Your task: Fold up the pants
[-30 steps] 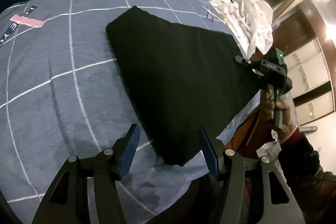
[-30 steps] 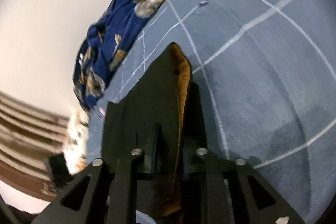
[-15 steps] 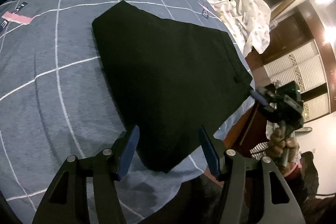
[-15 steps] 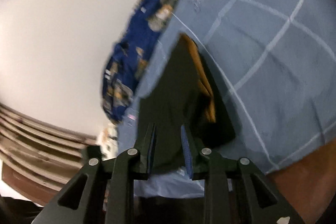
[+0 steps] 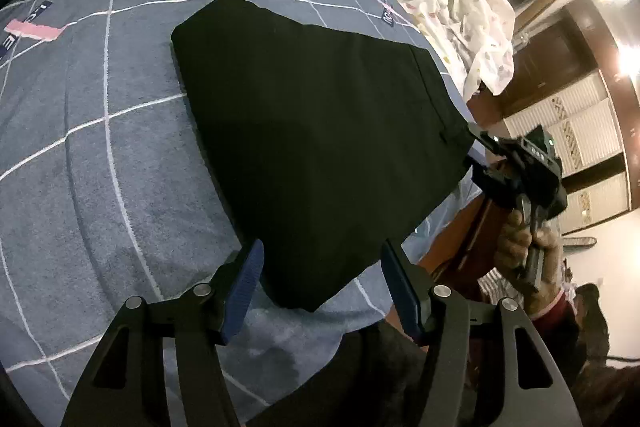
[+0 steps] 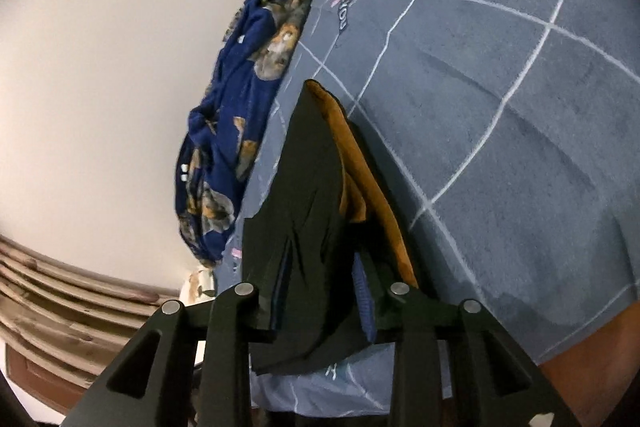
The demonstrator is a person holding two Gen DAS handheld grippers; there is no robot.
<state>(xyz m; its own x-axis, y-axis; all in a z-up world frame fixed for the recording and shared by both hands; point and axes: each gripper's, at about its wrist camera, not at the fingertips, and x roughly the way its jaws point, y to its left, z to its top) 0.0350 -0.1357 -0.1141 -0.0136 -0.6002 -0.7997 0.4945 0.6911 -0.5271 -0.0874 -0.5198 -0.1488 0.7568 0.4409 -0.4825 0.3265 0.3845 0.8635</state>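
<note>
Lying folded, one pants (image 5: 320,147), two grippers (image 5: 320,287) (image 6: 320,299)

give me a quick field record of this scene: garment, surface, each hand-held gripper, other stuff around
garment: black pants, folded flat, tan lining showing at one edge
surface: blue-grey checked blanket with white lines
left hand-held gripper: open, at the near corner of the pants, not gripping
right hand-held gripper: fingers either side of the pants' edge, grip unclear
other: dark blue patterned blanket bunched by the wall; white spotted cloth beyond the bed
</note>
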